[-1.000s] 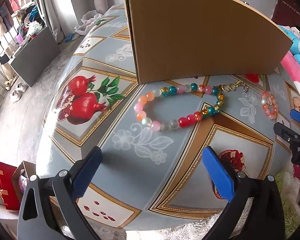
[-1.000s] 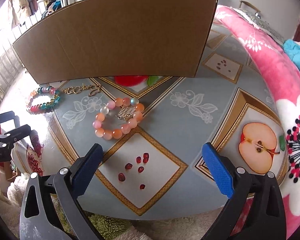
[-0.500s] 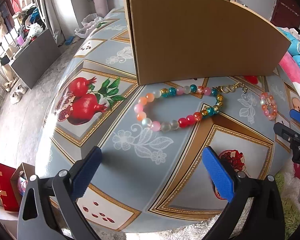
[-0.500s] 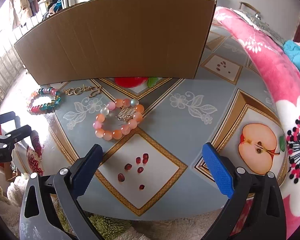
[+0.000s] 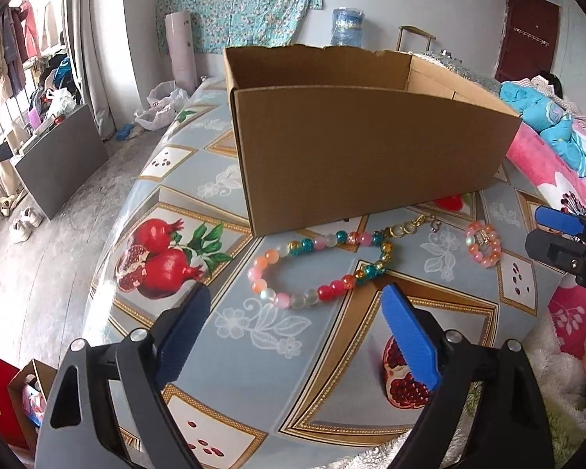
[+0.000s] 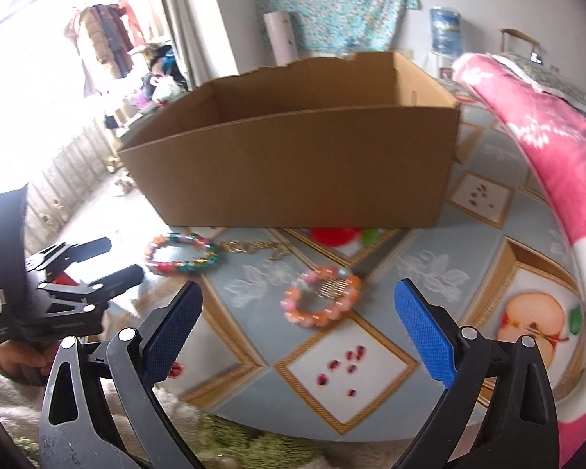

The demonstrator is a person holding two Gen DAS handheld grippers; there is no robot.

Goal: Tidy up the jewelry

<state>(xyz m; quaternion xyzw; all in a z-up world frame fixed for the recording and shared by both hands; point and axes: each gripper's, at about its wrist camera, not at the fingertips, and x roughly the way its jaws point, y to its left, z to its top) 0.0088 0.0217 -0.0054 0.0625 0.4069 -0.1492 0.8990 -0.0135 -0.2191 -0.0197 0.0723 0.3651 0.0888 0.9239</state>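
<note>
A multicoloured bead bracelet (image 5: 316,269) lies on the patterned tablecloth in front of an open cardboard box (image 5: 363,148); it also shows in the right wrist view (image 6: 181,254). A gold chain (image 5: 410,228) lies beside it. An orange-pink bead bracelet (image 6: 320,302) with a small gold comb (image 6: 334,287) inside its ring lies to the right; the bracelet also shows in the left wrist view (image 5: 483,244). My left gripper (image 5: 293,332) is open and empty, just short of the multicoloured bracelet. My right gripper (image 6: 297,332) is open and empty, just short of the orange bracelet.
The cardboard box (image 6: 293,164) stands at the table's middle, open at the top. A pink flowered blanket (image 6: 547,148) lies along the right. The table's near edge drops to a fluffy rug (image 6: 254,445). Floor and clutter lie to the left (image 5: 39,156).
Both grippers have risen and tilted, so the box's open top now shows. Both have moved closer to the bracelets. The jewelry has not moved.
</note>
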